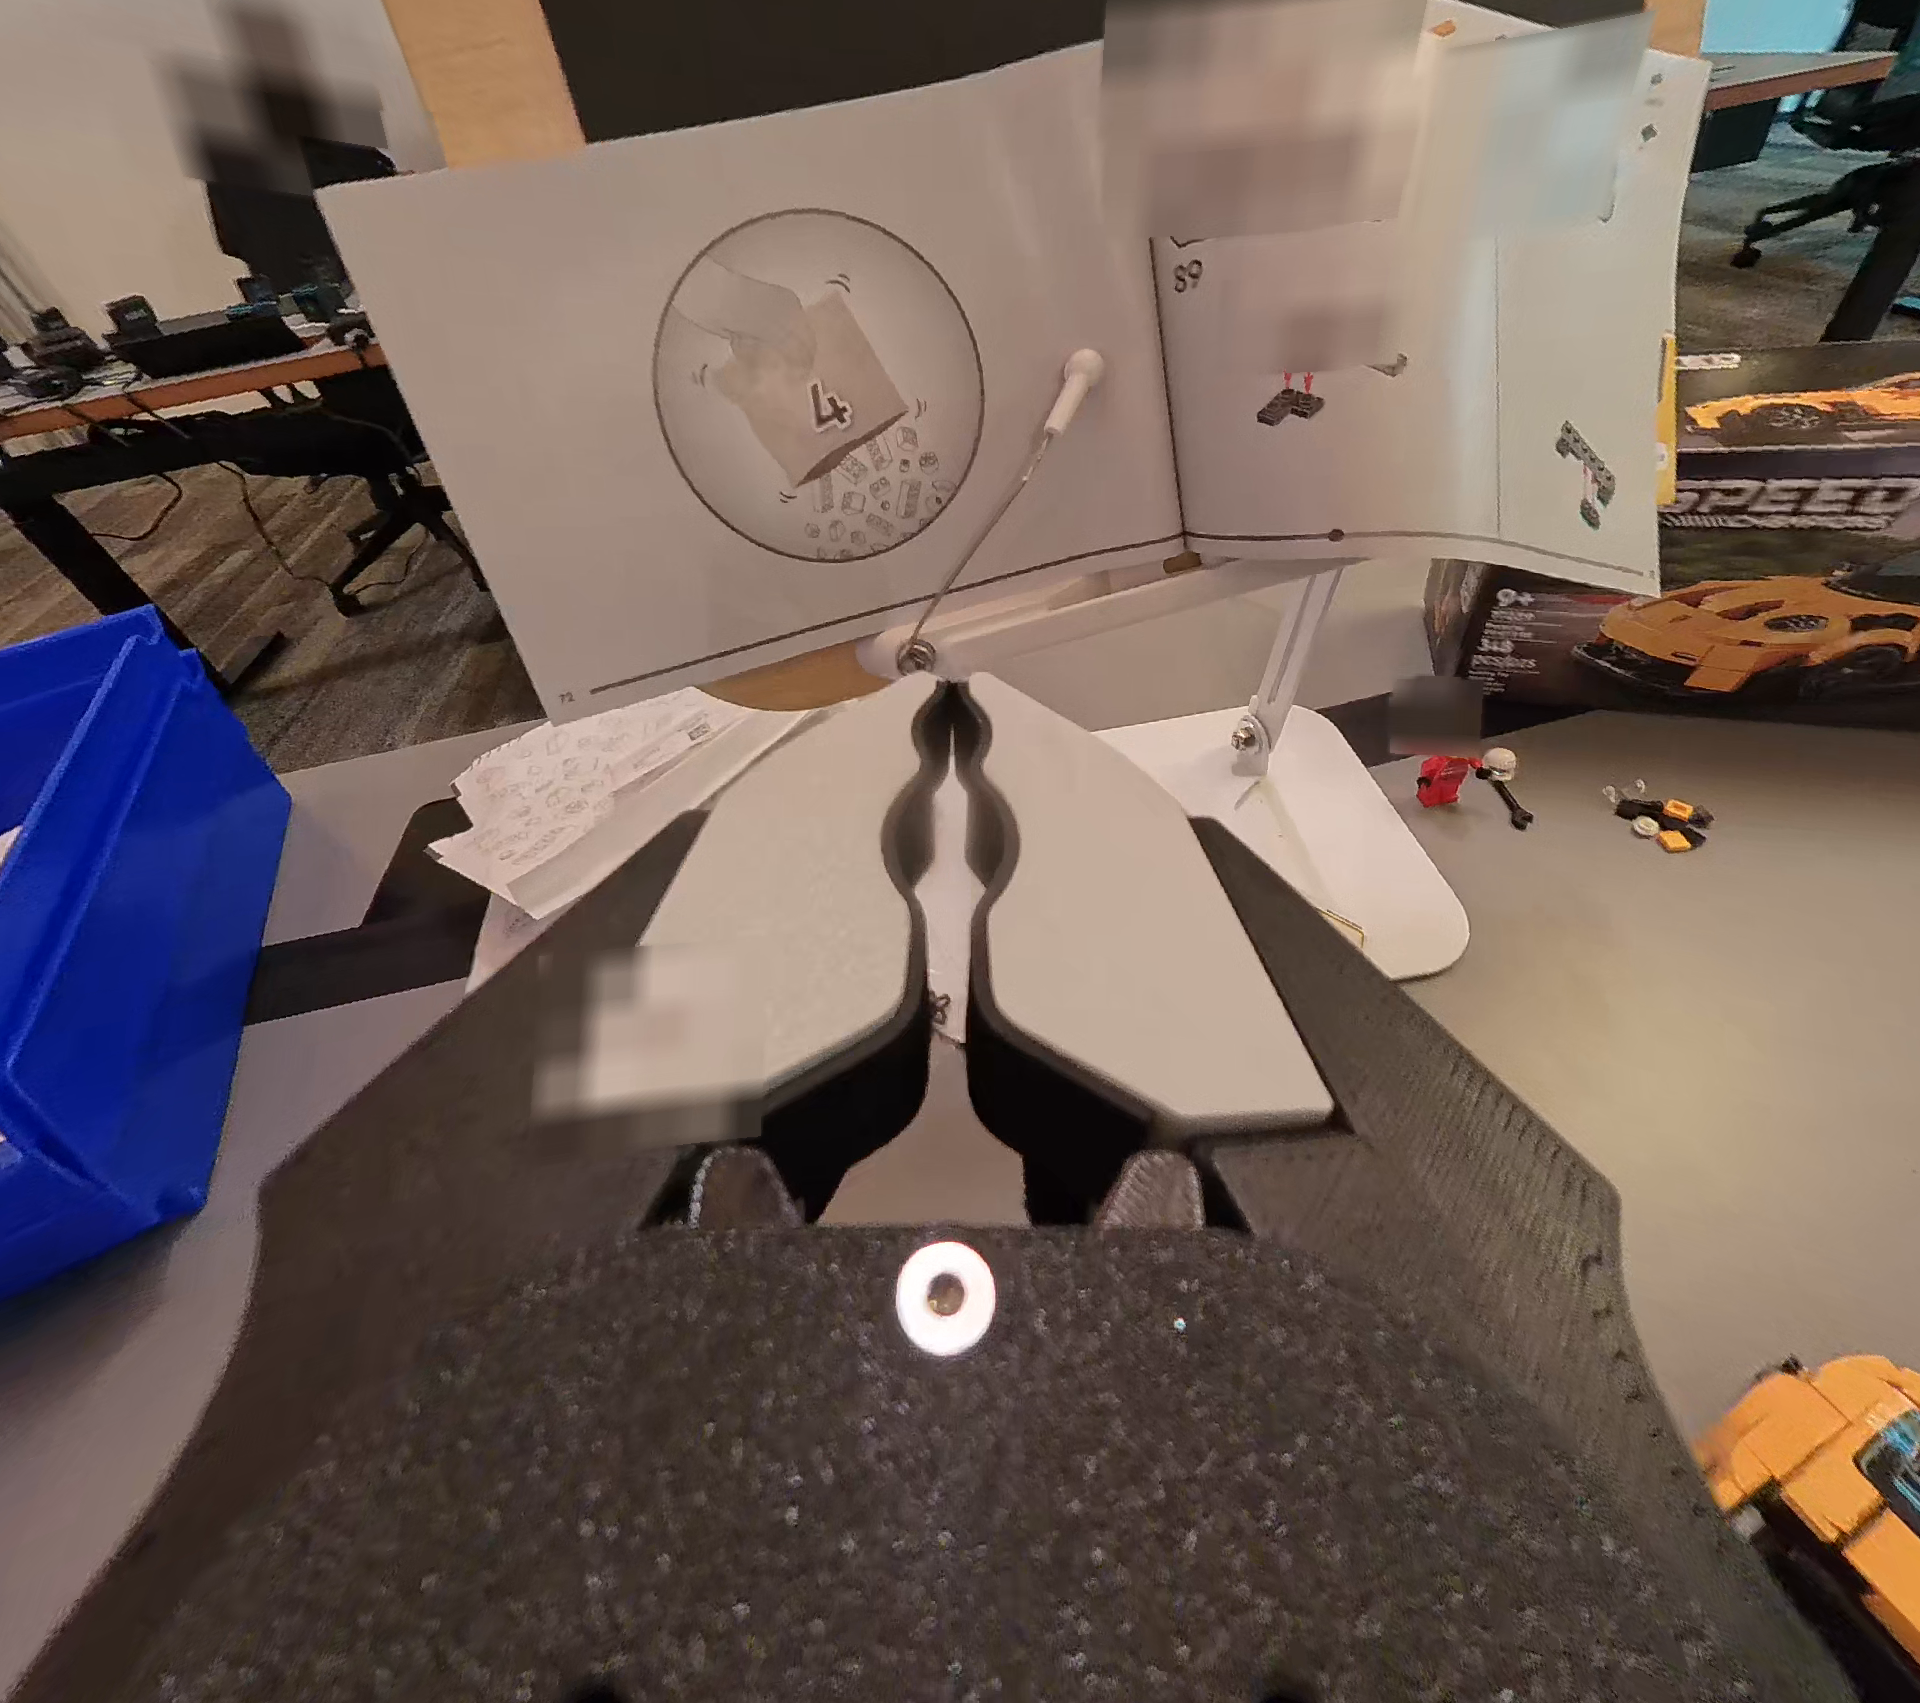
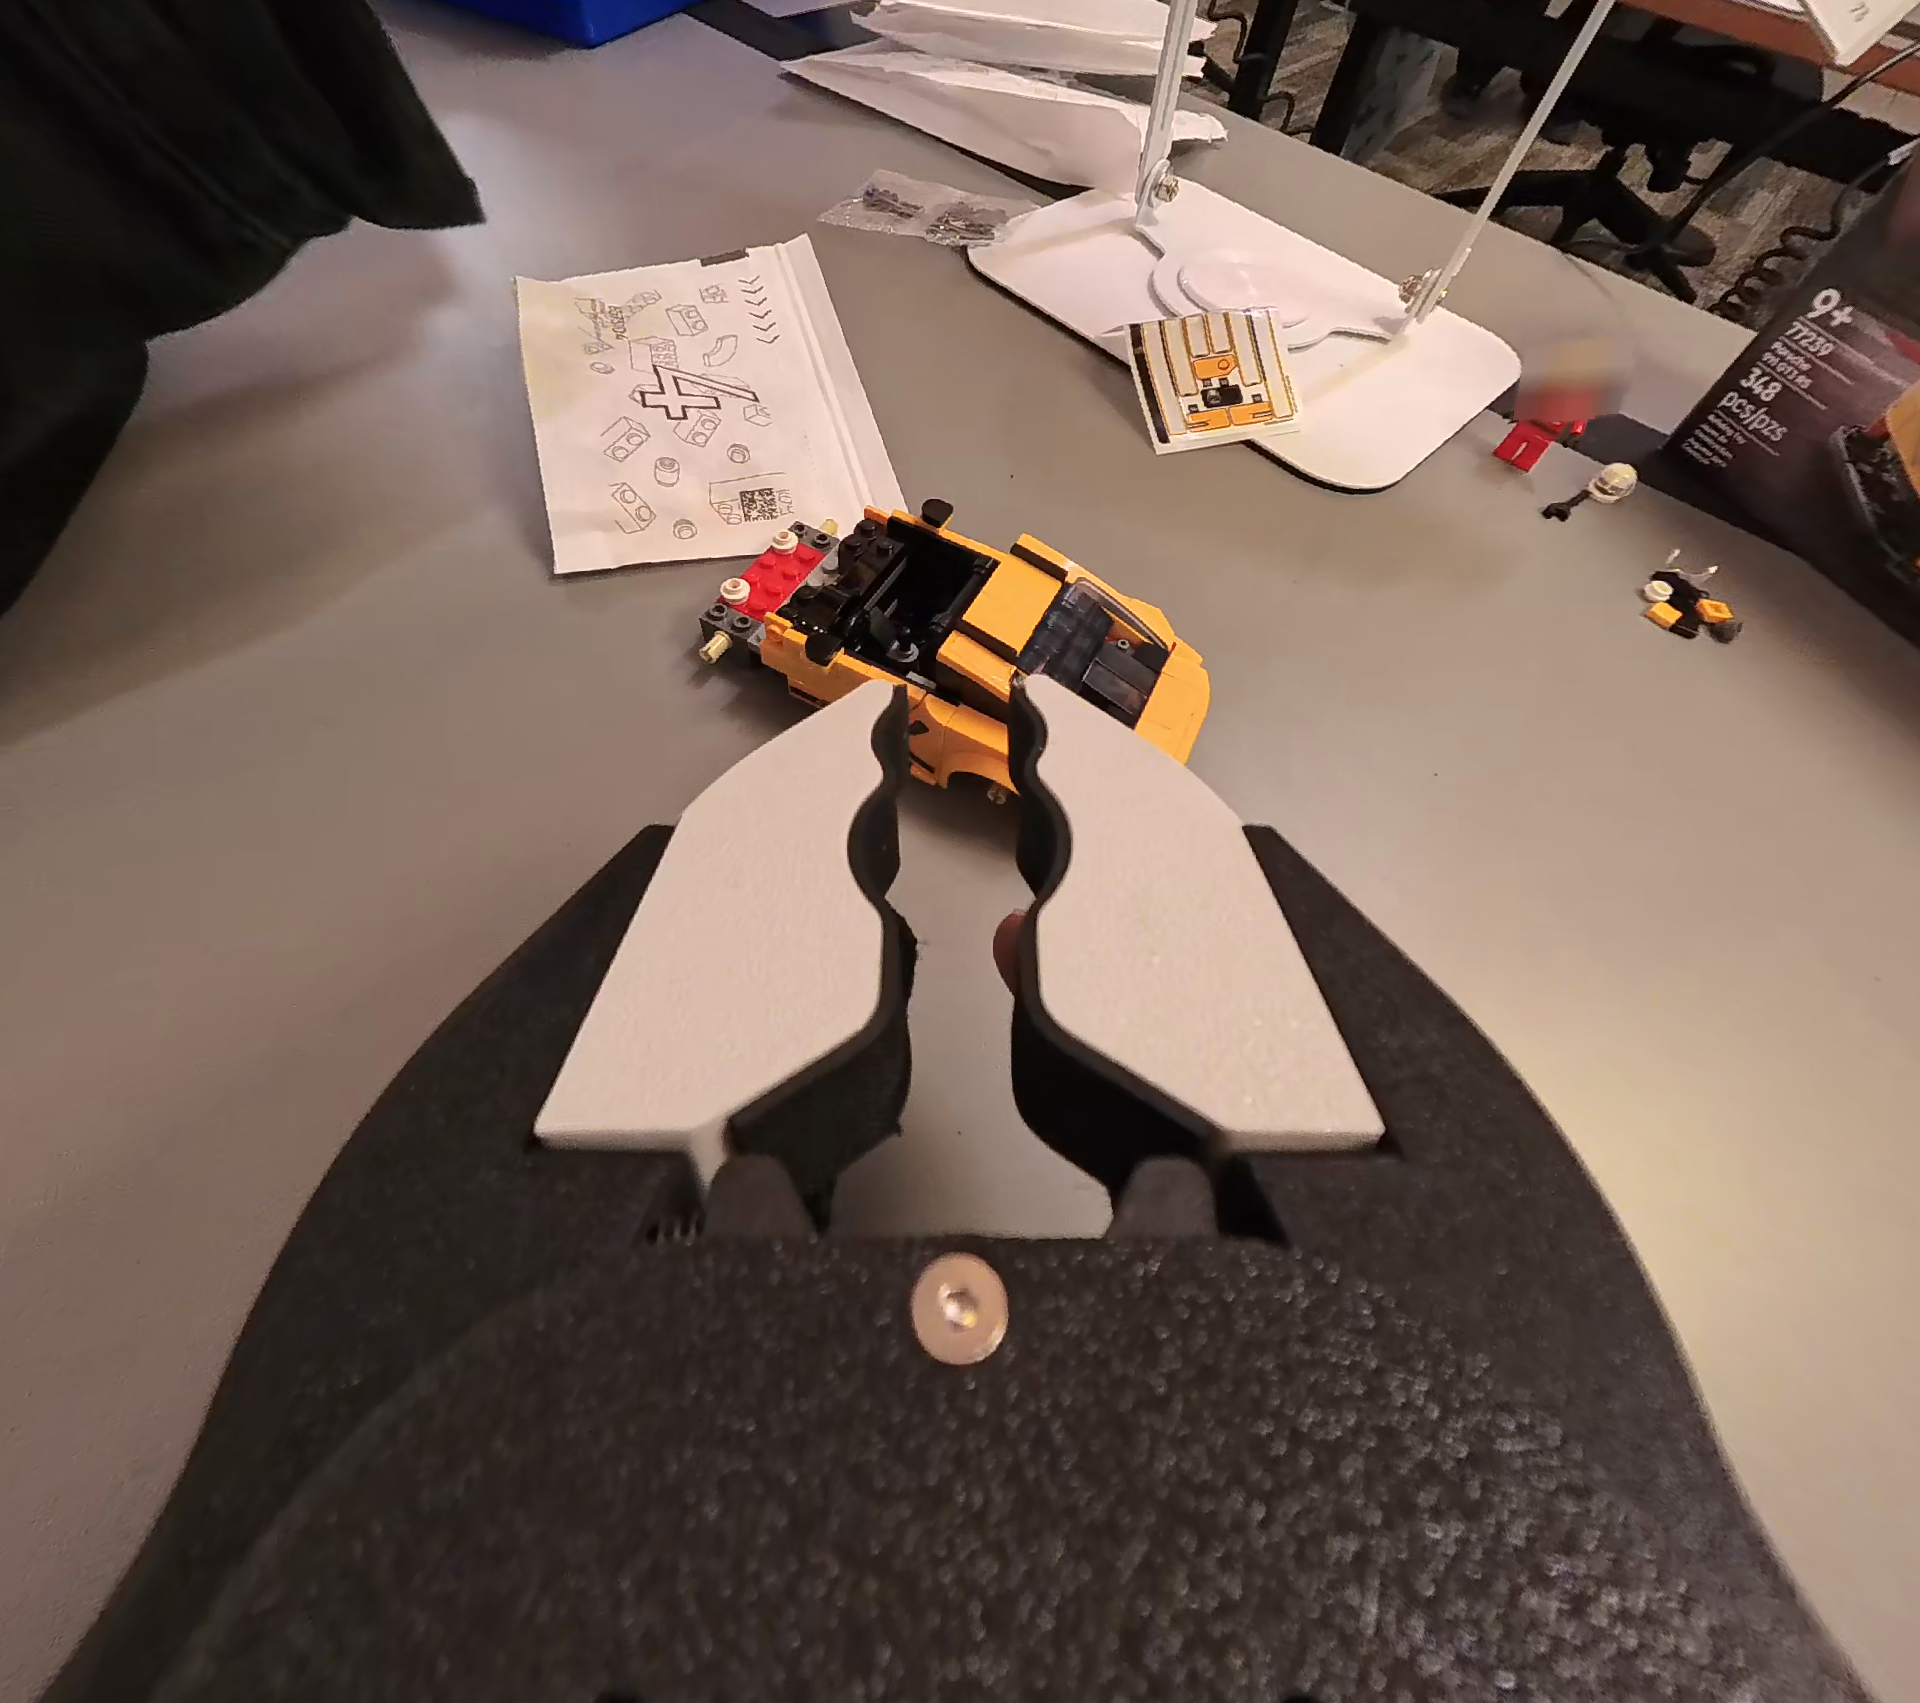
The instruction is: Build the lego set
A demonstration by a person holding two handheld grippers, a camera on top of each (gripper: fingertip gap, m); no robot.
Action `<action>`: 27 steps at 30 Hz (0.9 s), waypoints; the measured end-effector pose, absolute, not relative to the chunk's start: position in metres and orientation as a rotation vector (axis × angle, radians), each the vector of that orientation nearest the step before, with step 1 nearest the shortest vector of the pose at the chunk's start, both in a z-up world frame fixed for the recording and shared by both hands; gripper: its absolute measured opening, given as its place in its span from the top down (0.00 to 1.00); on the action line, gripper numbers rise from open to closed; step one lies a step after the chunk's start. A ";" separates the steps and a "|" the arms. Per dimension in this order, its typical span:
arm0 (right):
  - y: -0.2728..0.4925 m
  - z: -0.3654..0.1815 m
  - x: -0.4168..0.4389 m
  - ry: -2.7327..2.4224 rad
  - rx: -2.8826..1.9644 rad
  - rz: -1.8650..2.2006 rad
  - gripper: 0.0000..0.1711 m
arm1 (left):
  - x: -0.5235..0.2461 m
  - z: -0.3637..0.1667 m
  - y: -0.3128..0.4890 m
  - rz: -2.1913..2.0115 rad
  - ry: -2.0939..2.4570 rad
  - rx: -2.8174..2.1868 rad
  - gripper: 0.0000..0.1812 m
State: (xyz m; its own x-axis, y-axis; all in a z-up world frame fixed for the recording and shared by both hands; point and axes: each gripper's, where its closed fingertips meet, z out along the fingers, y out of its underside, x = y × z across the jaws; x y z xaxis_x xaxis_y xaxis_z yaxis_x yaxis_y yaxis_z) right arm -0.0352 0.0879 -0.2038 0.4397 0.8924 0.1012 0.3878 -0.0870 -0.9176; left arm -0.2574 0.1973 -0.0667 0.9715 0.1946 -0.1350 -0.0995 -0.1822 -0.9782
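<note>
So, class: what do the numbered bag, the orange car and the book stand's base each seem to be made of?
Numbered bag: apparently paper, matte white, creased, with a folded seam.
Orange car: plastic bricks, glossy, with studs showing.
Stand's base: smooth white, perhaps painted metal or plastic; the look leaves it open.

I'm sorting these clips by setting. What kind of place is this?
Probably an office or lab workspace: a grey table holding a part-built orange toy car, with long desks of electronics and rolling office chairs on carpet behind.
</note>
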 end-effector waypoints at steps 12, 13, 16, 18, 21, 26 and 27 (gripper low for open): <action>0.087 -0.205 -0.034 -1.128 -1.674 0.612 0.90 | -0.287 -0.194 0.136 -0.076 0.269 -2.311 0.85; 0.087 -0.205 -0.034 -1.129 -1.672 0.611 0.91 | -0.289 -0.205 0.127 -0.158 0.272 -2.360 0.84; 0.087 -0.206 -0.035 -1.136 -1.671 0.604 0.91 | -0.287 -0.232 0.106 -0.396 0.302 -2.473 0.80; 0.087 -0.206 -0.035 -1.139 -1.670 0.601 0.91 | -0.279 -0.243 0.100 -0.540 0.304 -2.497 0.79; 0.087 -0.206 -0.035 -1.136 -1.670 0.605 0.91 | -0.265 -0.257 0.098 -0.677 0.323 -2.526 0.78; 0.085 -0.206 -0.035 -1.146 -1.655 0.609 0.92 | -0.232 -0.252 0.102 -0.911 0.377 -2.399 1.00; 0.084 -0.205 -0.036 -1.149 -1.647 0.609 0.92 | -0.227 -0.244 0.103 -0.930 0.388 -2.342 1.00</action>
